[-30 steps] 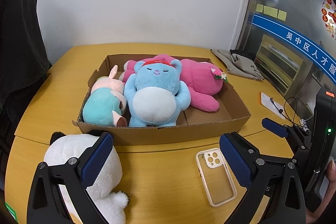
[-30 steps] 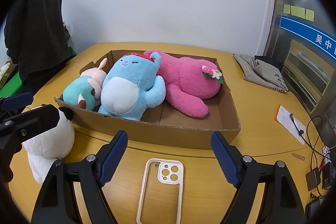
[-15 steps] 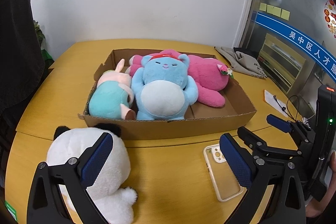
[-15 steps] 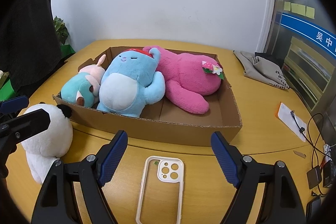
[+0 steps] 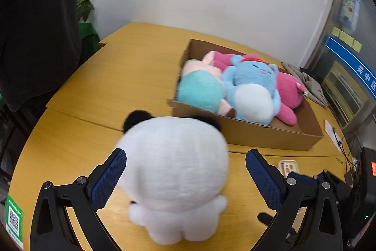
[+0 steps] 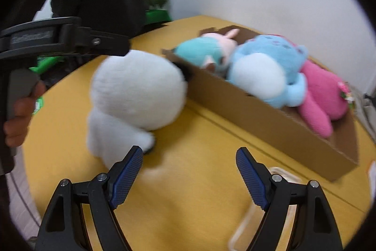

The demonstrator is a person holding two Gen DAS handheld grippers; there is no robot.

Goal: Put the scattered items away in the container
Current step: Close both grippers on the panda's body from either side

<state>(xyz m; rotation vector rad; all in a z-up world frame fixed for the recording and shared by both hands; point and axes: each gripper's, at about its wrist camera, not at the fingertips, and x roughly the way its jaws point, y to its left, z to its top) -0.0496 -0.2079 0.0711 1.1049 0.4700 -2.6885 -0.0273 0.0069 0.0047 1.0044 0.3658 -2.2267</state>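
A white plush panda (image 5: 174, 171) with black ears is seen from behind on the yellow wooden table (image 5: 112, 86), just in front of the near left corner of the cardboard box (image 5: 265, 133). Its head is large, round and fluffy — much wider than the small body and stubby feet below it. From the right wrist view the same toy (image 6: 136, 95) is shown sideways, one black ear close against the box corner; whether it touches cannot be told.

The left gripper (image 5: 185, 177) is held wide around the panda's head, a blue pad on either side, the left pad just at the fur and the right one apart from it. The right gripper (image 6: 189, 171) is also spread wide, with only bare table between its fingers and its left pad near the panda's foot.

Inside the box (image 6: 270, 114) three toys are packed — a teal and pink one (image 5: 202, 86), a blue bear (image 5: 253, 91) and a pink one (image 5: 287, 93). A clear phone case (image 5: 287, 167) lies in front of the box.
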